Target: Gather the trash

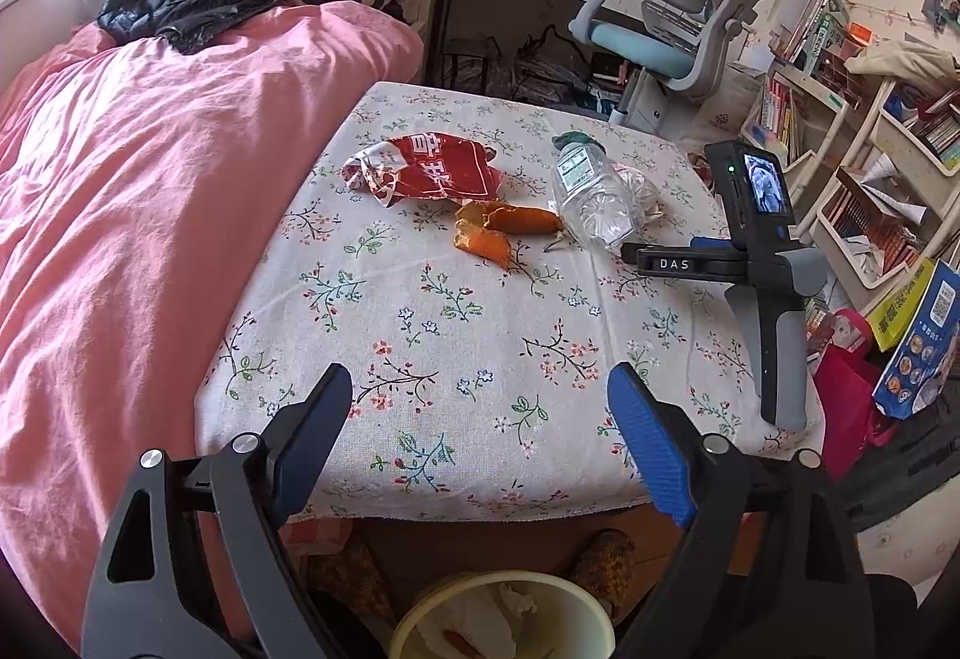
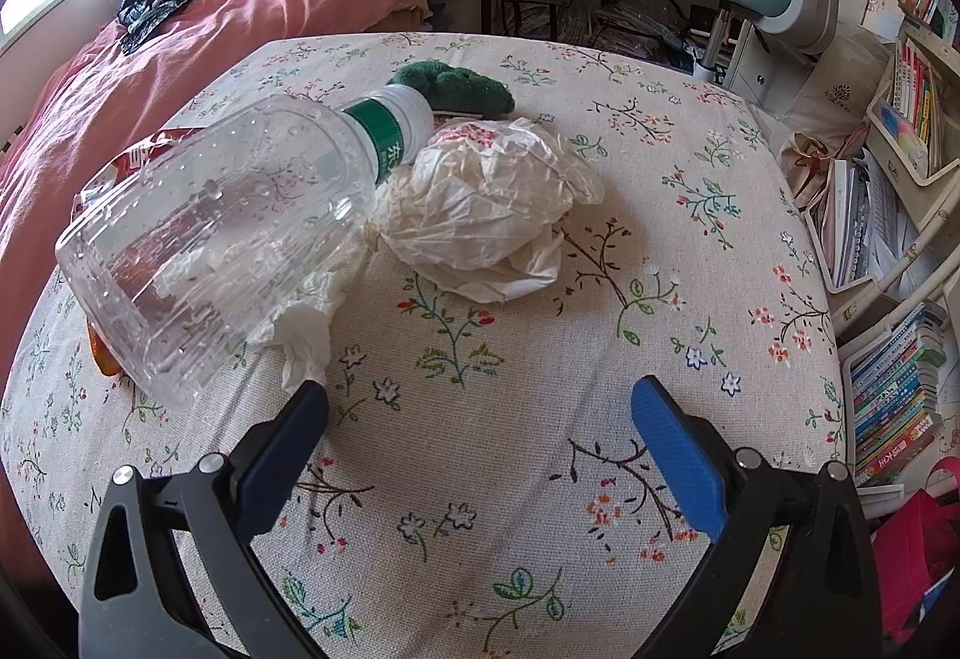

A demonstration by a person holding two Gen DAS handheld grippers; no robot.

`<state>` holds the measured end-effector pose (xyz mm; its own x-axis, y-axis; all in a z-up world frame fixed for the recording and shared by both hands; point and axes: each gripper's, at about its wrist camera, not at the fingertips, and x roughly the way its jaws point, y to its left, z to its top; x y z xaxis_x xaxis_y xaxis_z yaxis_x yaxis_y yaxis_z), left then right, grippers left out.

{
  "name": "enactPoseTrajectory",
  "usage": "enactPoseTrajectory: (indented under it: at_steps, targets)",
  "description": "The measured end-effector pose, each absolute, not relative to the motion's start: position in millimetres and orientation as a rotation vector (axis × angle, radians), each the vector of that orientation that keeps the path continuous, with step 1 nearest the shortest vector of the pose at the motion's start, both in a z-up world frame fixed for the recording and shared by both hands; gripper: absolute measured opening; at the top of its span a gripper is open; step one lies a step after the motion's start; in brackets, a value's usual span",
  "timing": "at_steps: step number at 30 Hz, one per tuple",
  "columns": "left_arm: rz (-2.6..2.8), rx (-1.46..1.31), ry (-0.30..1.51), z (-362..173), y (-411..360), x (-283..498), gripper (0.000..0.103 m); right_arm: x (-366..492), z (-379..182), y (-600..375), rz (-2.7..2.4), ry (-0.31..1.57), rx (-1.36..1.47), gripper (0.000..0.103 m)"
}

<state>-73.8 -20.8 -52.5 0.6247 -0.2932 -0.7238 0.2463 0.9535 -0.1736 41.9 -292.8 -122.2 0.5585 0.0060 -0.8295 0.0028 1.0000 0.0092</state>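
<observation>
While both grippers' fingers stand spread and empty, I note the right gripper (image 2: 480,407) nearest the bottle (image 2: 222,239); its smooth round body may slip or roll off the surface (image 2: 540,539).

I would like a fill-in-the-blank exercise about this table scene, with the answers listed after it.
1. The clear plastic bottle lies on its ____ on the flowered tablecloth.
2. The bottle's label is ____ in colour.
3. The tongs of the right gripper are ____ and hold nothing.
4. The red wrapper lies beside pieces of ____ peel.

Answers: side; green; open; orange
</observation>
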Motion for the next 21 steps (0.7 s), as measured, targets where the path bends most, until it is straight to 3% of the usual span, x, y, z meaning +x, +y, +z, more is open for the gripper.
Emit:
enactPoseTrajectory:
  at_steps: [21]
  targets:
    - [-0.317, -0.076, 0.839, -48.8, -18.2, -73.3, 0.084, 41.6, -121.9, -292.9, 0.002, 0.978, 0.01, 0.096]
